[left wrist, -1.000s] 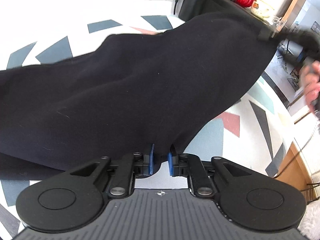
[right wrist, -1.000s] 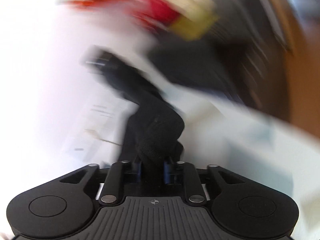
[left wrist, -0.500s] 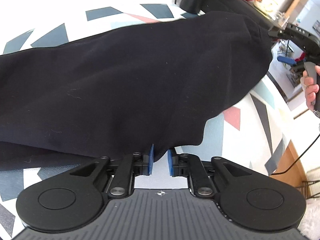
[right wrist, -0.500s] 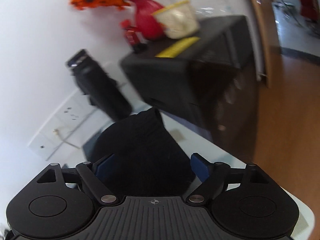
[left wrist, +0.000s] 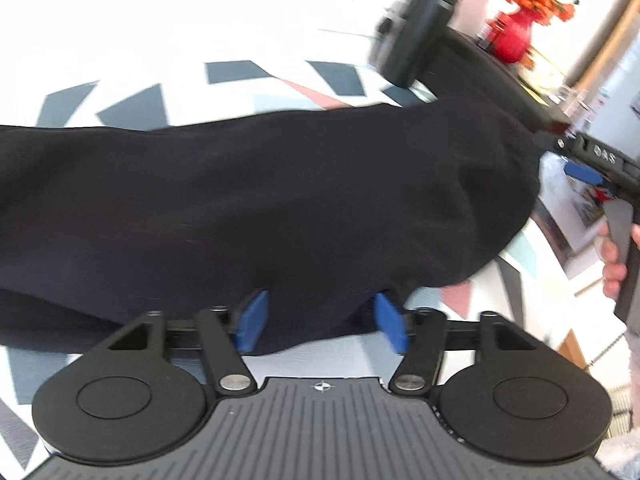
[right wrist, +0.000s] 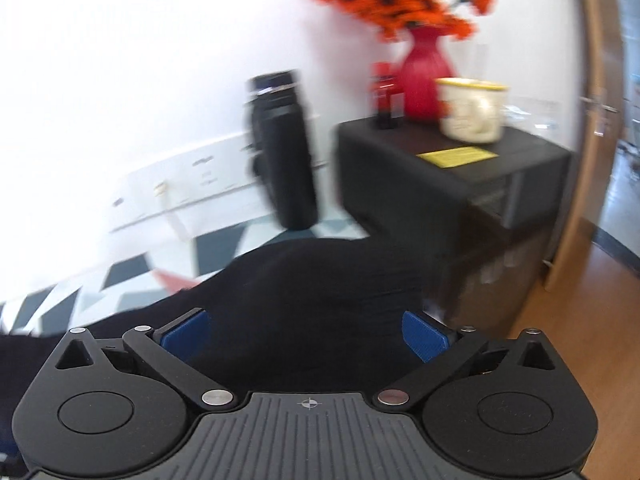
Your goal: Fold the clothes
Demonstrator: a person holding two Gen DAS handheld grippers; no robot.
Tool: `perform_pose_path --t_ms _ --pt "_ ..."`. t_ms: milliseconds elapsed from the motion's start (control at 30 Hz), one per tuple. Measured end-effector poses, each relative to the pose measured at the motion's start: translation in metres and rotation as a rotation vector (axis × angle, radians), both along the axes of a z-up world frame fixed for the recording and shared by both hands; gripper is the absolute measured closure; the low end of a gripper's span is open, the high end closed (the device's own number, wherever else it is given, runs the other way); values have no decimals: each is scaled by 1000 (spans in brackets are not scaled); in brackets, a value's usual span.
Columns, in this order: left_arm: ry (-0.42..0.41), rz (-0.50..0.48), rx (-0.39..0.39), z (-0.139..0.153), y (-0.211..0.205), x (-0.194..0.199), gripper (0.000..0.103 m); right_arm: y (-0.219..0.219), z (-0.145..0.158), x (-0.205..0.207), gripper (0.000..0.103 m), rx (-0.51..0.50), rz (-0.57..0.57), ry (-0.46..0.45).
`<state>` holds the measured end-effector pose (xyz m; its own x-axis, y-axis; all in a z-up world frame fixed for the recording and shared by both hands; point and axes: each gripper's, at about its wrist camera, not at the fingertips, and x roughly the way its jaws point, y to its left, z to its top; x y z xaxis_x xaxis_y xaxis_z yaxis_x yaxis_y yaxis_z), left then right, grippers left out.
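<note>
Your black garment (left wrist: 280,208) lies spread on the patterned bench (left wrist: 132,100), its long axis running across the left wrist view from the left edge to a rounded end at the right. It sits straight ahead of both grippers, right at their fingertips.

Your left gripper (left wrist: 322,322) is released: the two blue pads stand well apart, with the garment's near edge lying between them and nothing pinched. Your right gripper (right wrist: 306,334) is released too, its pads spread wide on either side of the rounded end of the cloth (right wrist: 312,280). Seen from the left wrist, that right gripper (left wrist: 592,168) sits just beside the garment's right end, with your hand (left wrist: 614,256) on its handle.

So the left gripper is nearer the long near edge and the right gripper is nearer the end. Any next grasp turns on that split: the cloth lies forward of each gripper, not to one side.

Both views are smeared by motion, so I can't tell for sure whether the garment already lies doubled over; its thick, rounded edge would suit a fold just laid down, or equally a piece merely bunched.

Counted: one garment, two grippers, one hand in view. Beyond the bench stand one black bottle (right wrist: 282,148), one black cabinet (right wrist: 452,188), one red vase (right wrist: 424,76) of orange flowers, and one cream pot (right wrist: 472,108).
</note>
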<state>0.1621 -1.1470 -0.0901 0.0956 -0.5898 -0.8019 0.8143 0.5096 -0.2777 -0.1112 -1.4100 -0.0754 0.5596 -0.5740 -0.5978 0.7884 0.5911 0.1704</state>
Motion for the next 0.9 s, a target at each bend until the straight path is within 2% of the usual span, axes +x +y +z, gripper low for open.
perform_pose_path --t_ms 200,367,467,600,733,900 --pt "-22 273 7 11 57 28 36 16 -8 57 1 47 117 63" --pt "-25 450 9 8 109 63 28 43 -8 93 1 32 150 137" --pt "-3 517 5 3 142 87 27 63 -6 106 1 39 135 157" --pt "3 577 -6 -1 185 119 19 89 -4 124 1 49 114 183" --pt "16 617 -24 -9 223 151 16 121 0 142 1 56 104 211" --pt "62 686 -82 -24 267 194 16 163 -4 168 1 142 138 197"
